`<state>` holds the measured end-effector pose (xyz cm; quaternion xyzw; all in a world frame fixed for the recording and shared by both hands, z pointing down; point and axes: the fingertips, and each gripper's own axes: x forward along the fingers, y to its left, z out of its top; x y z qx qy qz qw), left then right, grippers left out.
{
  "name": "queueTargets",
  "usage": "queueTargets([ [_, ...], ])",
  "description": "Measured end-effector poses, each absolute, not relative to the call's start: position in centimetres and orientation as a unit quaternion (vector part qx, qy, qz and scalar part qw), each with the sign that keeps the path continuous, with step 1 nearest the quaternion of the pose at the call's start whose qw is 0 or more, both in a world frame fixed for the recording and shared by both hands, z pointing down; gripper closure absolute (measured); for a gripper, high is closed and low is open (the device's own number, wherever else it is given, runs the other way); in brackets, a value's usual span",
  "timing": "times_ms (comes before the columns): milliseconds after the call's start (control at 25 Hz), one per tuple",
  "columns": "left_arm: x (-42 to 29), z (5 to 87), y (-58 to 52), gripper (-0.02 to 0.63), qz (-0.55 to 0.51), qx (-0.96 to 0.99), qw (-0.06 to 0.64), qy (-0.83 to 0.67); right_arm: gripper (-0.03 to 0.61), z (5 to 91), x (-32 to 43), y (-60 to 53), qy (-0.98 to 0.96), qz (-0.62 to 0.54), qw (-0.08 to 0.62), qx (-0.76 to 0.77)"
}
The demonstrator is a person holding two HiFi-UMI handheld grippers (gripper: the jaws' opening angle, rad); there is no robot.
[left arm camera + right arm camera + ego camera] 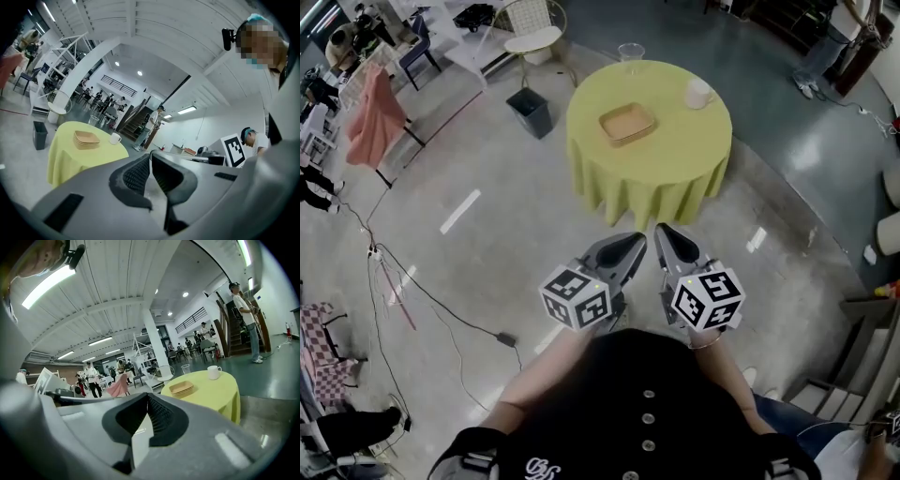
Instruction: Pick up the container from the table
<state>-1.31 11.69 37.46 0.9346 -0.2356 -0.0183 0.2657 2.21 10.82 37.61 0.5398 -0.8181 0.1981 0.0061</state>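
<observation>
A shallow tan square container [627, 123] lies in the middle of a round table with a yellow-green cloth [661, 173]. The same container shows as a low stack [86, 138] in the left gripper view and again [181, 388] in the right gripper view. My left gripper [639, 238] and right gripper [660, 232] are held side by side well short of the table, over the floor, both pointing at it. Both are shut with nothing between the pads.
A white mug [698, 94] stands at the table's right side and a clear glass [630, 54] at its far edge. A dark bin [530, 112] and a white chair [534, 37] stand left of the table. Cables [422, 291] trail over the floor. People stand in the background.
</observation>
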Motion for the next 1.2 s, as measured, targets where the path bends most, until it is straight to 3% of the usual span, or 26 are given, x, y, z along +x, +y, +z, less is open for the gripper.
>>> queueTargets([
  [1200, 0.4, 39.6, -5.5, 0.589, -0.040, 0.914, 0.293, -0.277, 0.574, 40.2, 4.7, -5.5, -0.836, 0.213, 0.041, 0.505],
])
